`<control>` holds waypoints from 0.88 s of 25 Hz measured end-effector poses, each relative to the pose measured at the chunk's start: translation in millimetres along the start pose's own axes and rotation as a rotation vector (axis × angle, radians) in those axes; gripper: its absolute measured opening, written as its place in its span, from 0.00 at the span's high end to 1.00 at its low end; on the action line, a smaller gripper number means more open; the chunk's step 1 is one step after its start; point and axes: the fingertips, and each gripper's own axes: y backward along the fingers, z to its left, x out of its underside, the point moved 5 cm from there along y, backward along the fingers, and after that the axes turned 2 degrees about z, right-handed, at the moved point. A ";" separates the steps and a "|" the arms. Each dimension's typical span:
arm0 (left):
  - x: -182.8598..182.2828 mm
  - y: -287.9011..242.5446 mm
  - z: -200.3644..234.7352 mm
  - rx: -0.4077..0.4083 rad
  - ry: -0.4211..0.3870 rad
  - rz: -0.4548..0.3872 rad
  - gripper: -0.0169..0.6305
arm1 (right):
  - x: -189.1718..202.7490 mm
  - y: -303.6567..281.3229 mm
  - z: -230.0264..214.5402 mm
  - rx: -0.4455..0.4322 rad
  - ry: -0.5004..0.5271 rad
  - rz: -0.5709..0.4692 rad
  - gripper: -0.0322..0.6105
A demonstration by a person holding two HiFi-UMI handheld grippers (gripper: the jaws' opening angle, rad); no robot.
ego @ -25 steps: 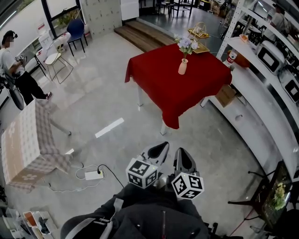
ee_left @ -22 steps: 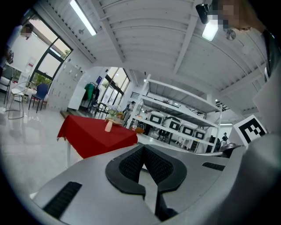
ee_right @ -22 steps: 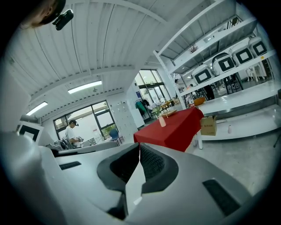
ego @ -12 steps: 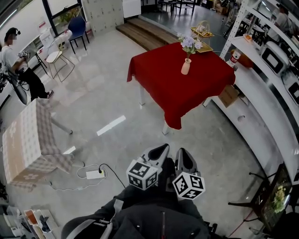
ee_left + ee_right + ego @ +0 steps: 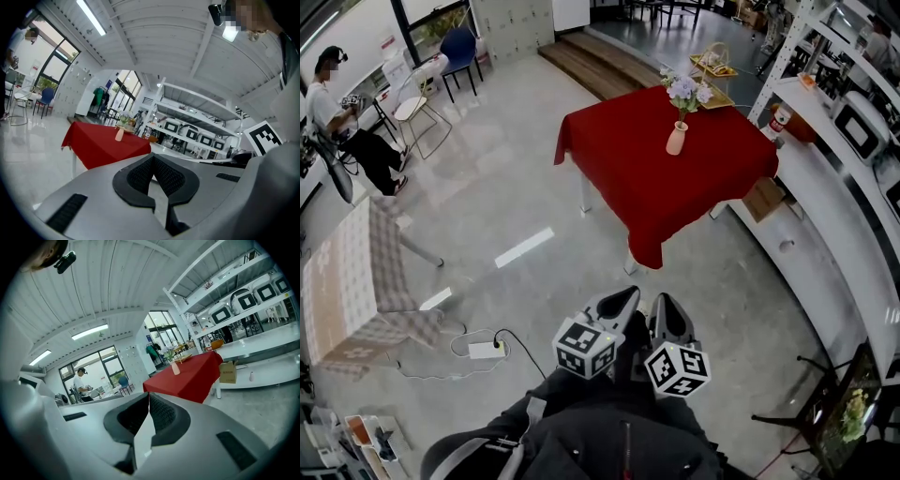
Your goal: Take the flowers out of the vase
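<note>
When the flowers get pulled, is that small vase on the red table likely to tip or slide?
Probably apt to tip: the vase looks narrow and tall, and the flowers spread wider than it on top. It may also slide, since it stands on a draped red cloth rather than bare tabletop. It looks small, so likely light.

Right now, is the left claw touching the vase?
Apart. Head view: left claw sits low in frame, floor between it and the vase.
</note>
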 end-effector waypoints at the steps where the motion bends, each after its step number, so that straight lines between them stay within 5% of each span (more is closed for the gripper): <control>1: -2.7 -4.7 3.5 -0.005 -0.002 -0.001 0.96 | -2.4 -6.4 -1.3 -0.007 0.002 0.001 0.93; 22: -60.2 -161.1 62.7 -0.052 -0.011 0.001 0.96 | -82.5 -146.6 -84.3 -0.052 -0.006 0.022 0.93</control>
